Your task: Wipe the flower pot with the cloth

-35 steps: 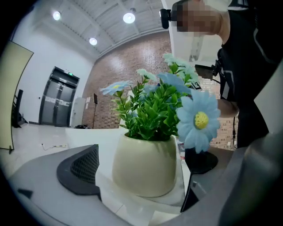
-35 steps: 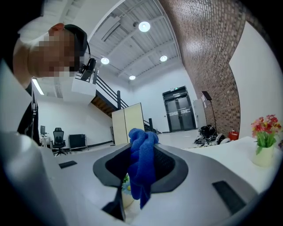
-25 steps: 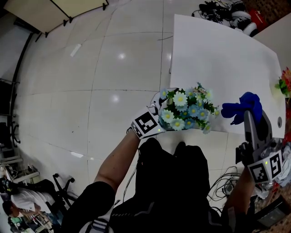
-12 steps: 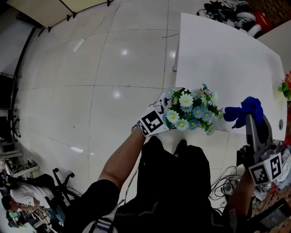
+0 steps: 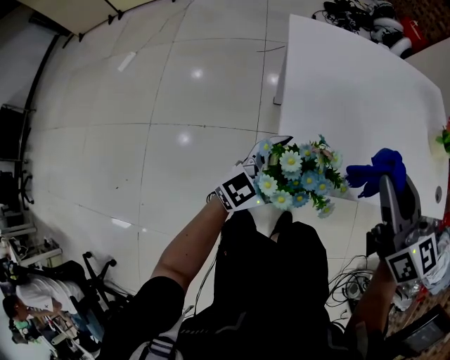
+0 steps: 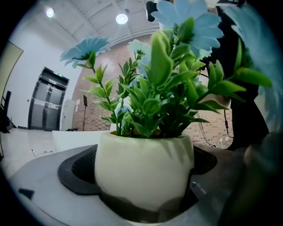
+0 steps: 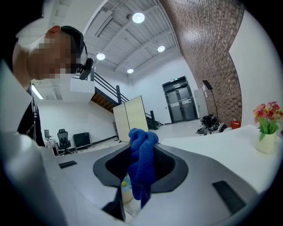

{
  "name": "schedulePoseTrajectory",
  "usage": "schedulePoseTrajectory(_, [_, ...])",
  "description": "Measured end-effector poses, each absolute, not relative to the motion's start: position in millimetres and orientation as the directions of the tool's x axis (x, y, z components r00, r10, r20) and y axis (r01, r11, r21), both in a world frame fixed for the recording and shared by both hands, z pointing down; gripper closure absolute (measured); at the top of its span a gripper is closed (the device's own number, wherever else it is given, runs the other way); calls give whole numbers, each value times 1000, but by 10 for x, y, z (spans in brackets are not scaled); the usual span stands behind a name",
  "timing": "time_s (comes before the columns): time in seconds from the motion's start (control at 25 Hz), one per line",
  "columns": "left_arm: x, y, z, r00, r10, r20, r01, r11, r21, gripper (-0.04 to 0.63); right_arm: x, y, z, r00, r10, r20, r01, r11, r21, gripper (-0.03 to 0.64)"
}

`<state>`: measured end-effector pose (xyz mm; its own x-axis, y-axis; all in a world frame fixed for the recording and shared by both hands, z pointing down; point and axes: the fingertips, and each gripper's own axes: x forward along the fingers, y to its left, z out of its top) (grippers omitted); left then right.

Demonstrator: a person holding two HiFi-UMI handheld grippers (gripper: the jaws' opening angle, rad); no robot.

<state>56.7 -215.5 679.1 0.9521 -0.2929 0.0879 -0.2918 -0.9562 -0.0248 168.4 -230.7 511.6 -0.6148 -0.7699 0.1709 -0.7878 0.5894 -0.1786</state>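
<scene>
My left gripper [image 5: 264, 165] is shut on a pale green flower pot [image 6: 143, 170], held in the air at the near edge of the white table [image 5: 344, 91]. The pot fills the left gripper view between both jaws. Blue and white daisies [image 5: 299, 176] with green leaves [image 6: 159, 92] rise from it and hide the pot in the head view. My right gripper [image 5: 388, 181] is shut on a bunched blue cloth [image 5: 378, 167], which hangs between the jaws [image 7: 141, 170]. The cloth sits a short way right of the flowers, not touching them.
A second small pot with red flowers [image 7: 267, 132] stands on the table's far right [image 5: 446, 137]. Cables and gear [image 5: 365, 14] lie on the floor beyond the table. Glossy tiled floor [image 5: 162, 126] spreads to the left. Cables [image 5: 348, 285] lie by my feet.
The left gripper and pot have shifted slightly right and down in the view, closing part of the gap to the cloth. The right gripper has hardly moved.
</scene>
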Motion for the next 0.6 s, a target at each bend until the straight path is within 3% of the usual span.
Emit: schedulePoseTrajectory(0.6, [536,-2112,6750,927,-373,43,-372,-928,-32,23,1587,-2276,5107,-651,-742,157,-758,626,-184,514])
